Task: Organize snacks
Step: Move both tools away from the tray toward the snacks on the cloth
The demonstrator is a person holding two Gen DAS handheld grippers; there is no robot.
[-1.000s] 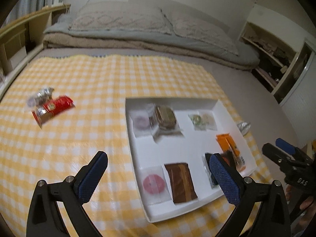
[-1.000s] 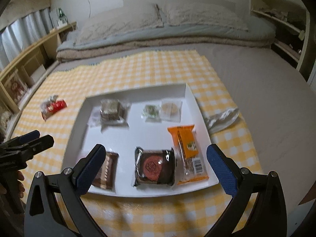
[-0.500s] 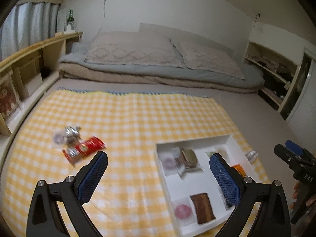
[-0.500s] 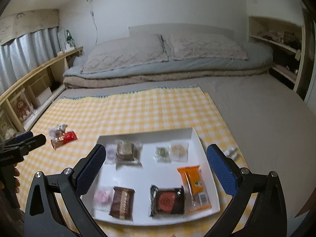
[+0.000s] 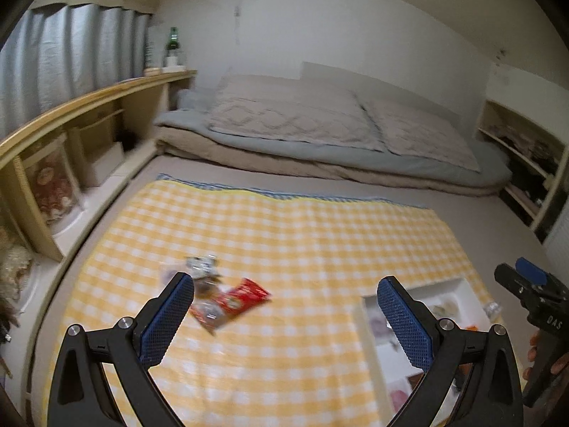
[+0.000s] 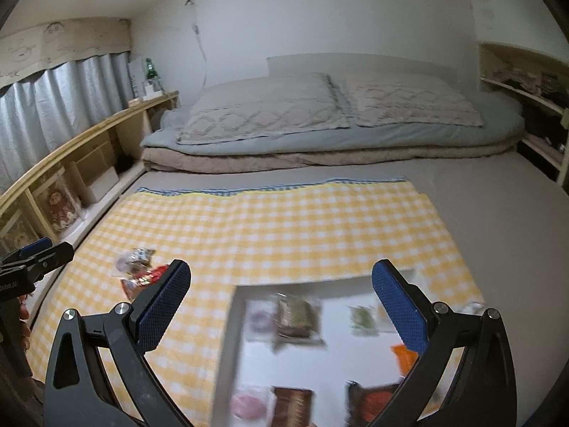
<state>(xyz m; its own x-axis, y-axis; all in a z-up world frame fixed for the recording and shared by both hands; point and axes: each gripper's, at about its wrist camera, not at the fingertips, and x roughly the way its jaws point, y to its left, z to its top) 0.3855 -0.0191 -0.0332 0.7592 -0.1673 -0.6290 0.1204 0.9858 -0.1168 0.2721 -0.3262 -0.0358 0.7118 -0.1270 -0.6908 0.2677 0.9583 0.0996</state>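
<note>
White shallow tray (image 6: 234, 320), on yellow-checked cloth (image 6: 284, 227): blurred wrapped snacks inside, among them brown packet (image 6: 297, 315), green piece (image 6: 362, 316), pink round (image 6: 245, 400), orange pack (image 6: 403, 356). Loose cluster well left of tray, flat on cloth: red wrapper (image 5: 242, 297), silvery wrappers (image 5: 202, 265).

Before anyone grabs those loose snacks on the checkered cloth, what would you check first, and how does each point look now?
1. Left tool open and empty: ok.
2. Right tool open and empty: ok.
3. Loose snacks in reach of the left tool: ok, they lie on the yellow checkered cloth just ahead of its left finger.
4. Red packet free of the other wrappers: cannot tell, the pile is blurred.
5. White tray has bare floor for more: ok.
6. Tools apart from each other: ok.
</note>
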